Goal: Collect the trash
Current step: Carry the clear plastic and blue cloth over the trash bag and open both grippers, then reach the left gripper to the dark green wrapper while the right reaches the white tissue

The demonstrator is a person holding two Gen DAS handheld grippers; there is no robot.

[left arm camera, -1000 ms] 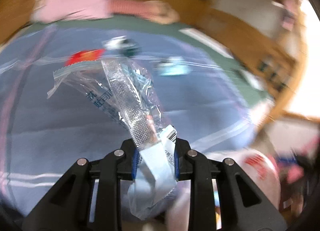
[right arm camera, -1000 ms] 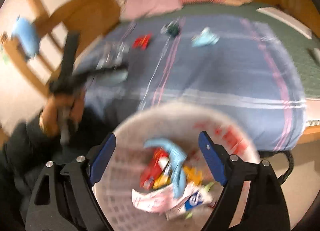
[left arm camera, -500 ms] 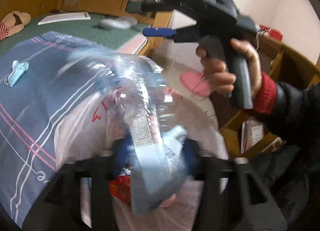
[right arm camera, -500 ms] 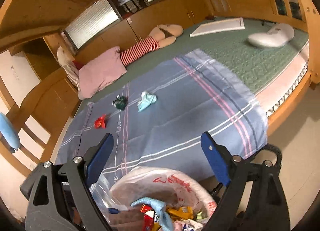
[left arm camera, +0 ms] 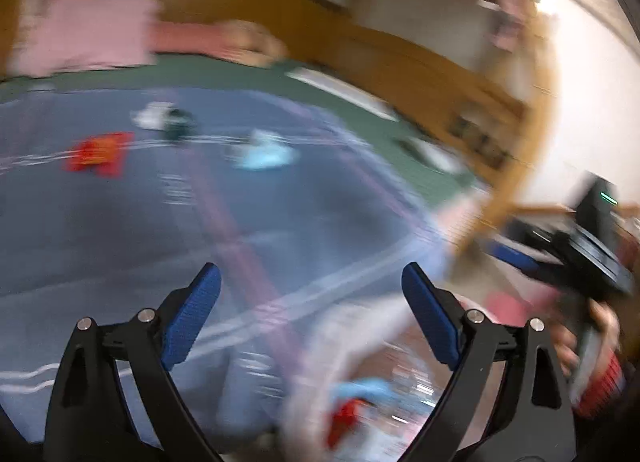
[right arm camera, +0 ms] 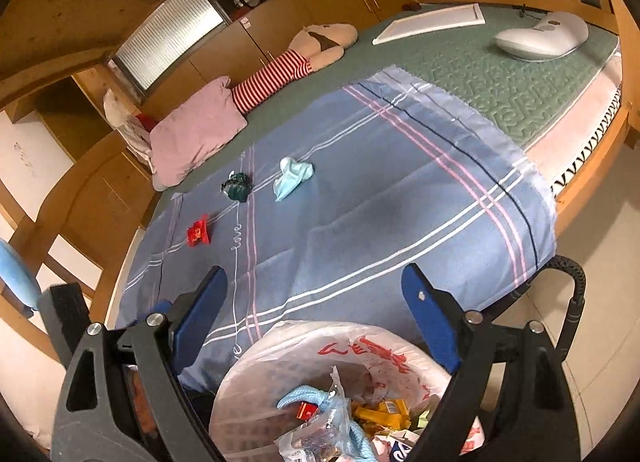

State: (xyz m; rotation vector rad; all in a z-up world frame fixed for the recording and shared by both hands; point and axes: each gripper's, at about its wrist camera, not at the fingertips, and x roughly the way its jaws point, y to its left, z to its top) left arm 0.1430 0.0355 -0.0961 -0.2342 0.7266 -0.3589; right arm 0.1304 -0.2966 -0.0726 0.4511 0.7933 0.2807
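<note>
A bin lined with a white plastic bag (right arm camera: pixel 360 346) stands at the bed's near edge, holding several wrappers and a clear plastic bag (right arm camera: pixel 320 422). On the blue plaid blanket (right arm camera: pixel 380 201) lie a red wrapper (right arm camera: pixel 198 234), a dark green crumpled wrapper (right arm camera: pixel 237 186) and a light blue mask (right arm camera: pixel 292 177). My right gripper (right arm camera: pixel 314 302) is open and empty above the bin. My left gripper (left arm camera: pixel 312 302) is open and empty; its view is blurred but shows the red wrapper (left arm camera: pixel 98 153), the mask (left arm camera: pixel 264 153) and the bin (left arm camera: pixel 360 382).
A pink pillow (right arm camera: pixel 196 133) and a striped plush doll (right arm camera: pixel 300 57) lie at the head of the green mattress (right arm camera: pixel 500 73). A white board (right arm camera: pixel 432 21) and a white device (right arm camera: pixel 540 37) lie far right. Wooden cabinets surround the bed.
My left gripper has opened and let go of the clear plastic bag, which now lies in the bin. It has swung back toward the bed. The right gripper has stayed open above the bin.
</note>
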